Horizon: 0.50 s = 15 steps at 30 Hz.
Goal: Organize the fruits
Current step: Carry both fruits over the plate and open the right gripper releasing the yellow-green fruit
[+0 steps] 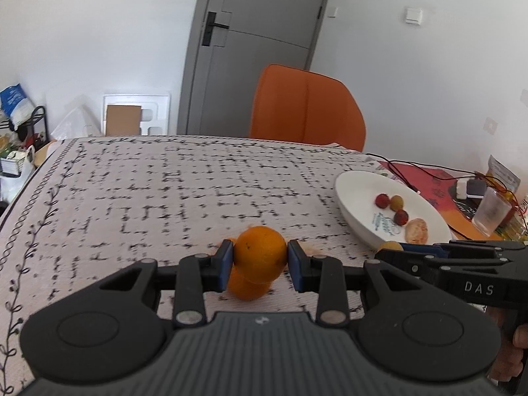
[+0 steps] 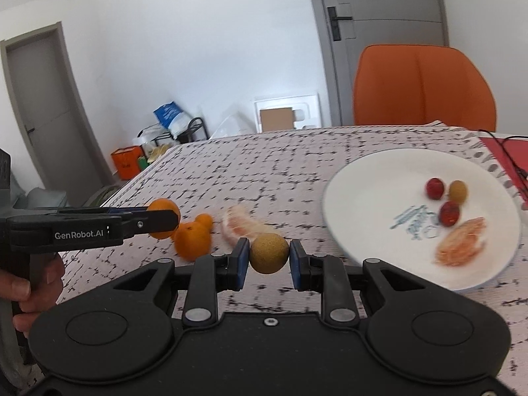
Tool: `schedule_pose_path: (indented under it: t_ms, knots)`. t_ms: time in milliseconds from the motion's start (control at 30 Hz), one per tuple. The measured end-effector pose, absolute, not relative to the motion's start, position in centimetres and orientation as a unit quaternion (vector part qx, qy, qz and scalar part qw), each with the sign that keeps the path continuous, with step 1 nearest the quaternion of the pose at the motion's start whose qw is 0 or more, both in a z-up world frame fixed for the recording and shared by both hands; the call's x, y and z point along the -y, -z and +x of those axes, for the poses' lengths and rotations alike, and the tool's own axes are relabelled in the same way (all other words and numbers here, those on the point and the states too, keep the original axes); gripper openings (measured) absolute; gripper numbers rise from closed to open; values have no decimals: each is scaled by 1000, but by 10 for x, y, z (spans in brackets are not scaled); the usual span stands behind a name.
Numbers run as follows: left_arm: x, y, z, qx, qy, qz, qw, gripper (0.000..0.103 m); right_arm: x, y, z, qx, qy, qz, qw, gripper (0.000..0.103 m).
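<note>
Between the pads of the left tool (image 1: 260,265) sits a gripped orange (image 1: 260,251) above the patterned surface (image 1: 165,191), the right tool (image 2: 269,259) pinches a small yellow-brown fruit (image 2: 269,253), and farther right lies the white plate (image 2: 363,191) with small fruits.

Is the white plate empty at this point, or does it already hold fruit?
Not empty. The white plate holds two red fruits, one yellow-brown fruit and a peeled citrus piece.
</note>
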<state>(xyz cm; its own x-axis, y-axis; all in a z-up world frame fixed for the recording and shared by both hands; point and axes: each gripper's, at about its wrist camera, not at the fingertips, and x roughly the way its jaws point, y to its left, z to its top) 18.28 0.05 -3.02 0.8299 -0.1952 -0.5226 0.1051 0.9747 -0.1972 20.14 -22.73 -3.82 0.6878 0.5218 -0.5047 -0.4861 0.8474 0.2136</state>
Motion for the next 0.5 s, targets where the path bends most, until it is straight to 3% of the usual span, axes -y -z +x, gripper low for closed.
schedule_pose_path:
  t_ms: [500]
  knots:
    - [37,24,200,-280,114,-58,951,34,269,35,202,-274,-233,52,932,24]
